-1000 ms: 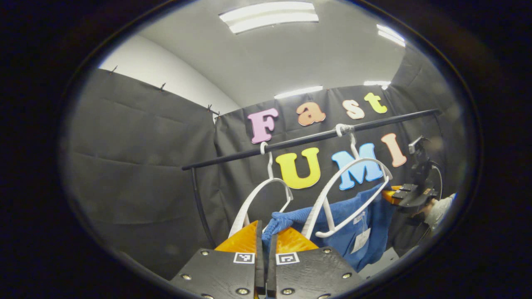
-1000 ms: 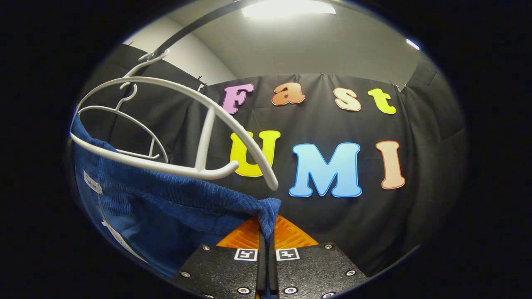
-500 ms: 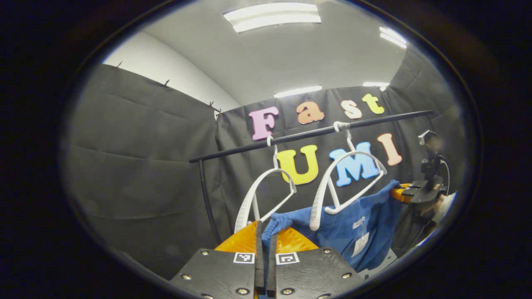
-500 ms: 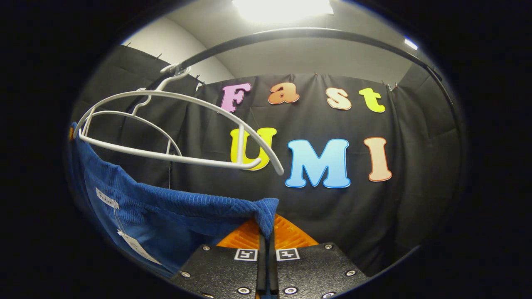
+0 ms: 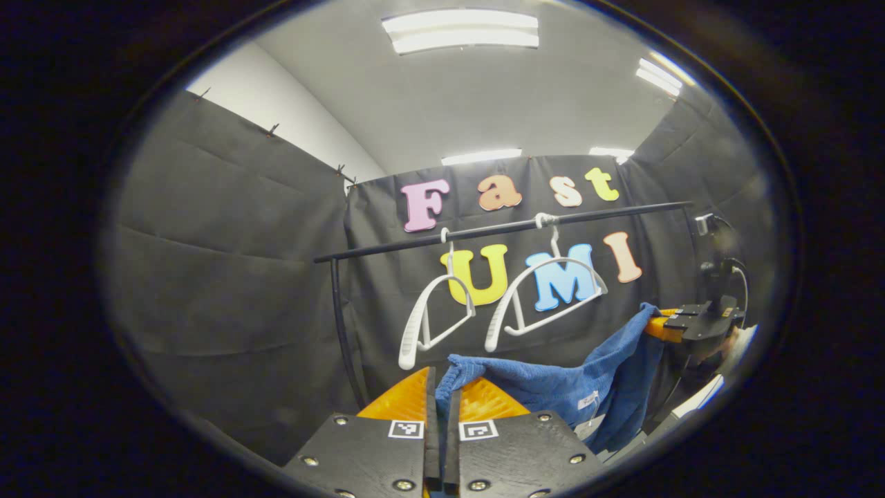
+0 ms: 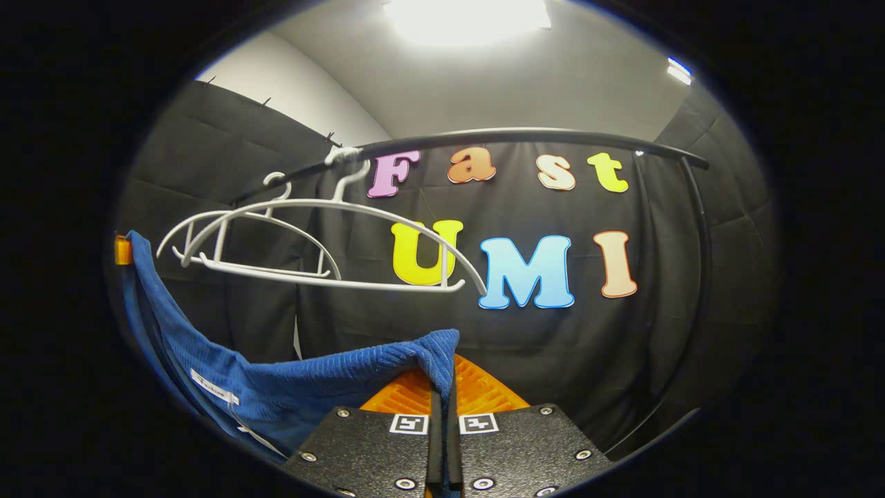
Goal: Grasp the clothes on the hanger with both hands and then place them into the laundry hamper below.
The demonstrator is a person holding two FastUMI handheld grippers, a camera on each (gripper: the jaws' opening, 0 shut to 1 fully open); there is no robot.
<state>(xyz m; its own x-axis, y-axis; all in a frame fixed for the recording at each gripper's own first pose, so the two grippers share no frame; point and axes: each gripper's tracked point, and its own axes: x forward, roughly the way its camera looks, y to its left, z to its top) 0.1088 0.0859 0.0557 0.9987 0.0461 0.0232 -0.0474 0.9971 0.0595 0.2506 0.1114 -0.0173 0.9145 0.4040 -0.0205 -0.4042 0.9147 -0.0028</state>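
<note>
A blue ribbed garment (image 5: 553,387) hangs stretched between my two grippers, clear of the hangers. My left gripper (image 5: 442,394) is shut on one corner of it at the bottom of the left gripper view. At the far right of that view the right gripper (image 5: 657,325) pinches the other corner. In the right gripper view my right gripper (image 6: 442,387) is shut on the blue garment (image 6: 290,387), which sags away to the left with a white tag showing. Two white hangers (image 5: 532,290) hang bare on the black rail (image 5: 498,228).
The black rail (image 6: 525,135) runs across above the garment, with a post (image 5: 342,325) at its left end and another post (image 6: 698,221) at its right end. The white hangers (image 6: 311,242) sit above and behind the garment. Black cloth walls close the booth.
The blue garment has come off the hanger and dropped below it. Both grippers have pulled back and down with it, and the emptied hanger has swung back under the rail.
</note>
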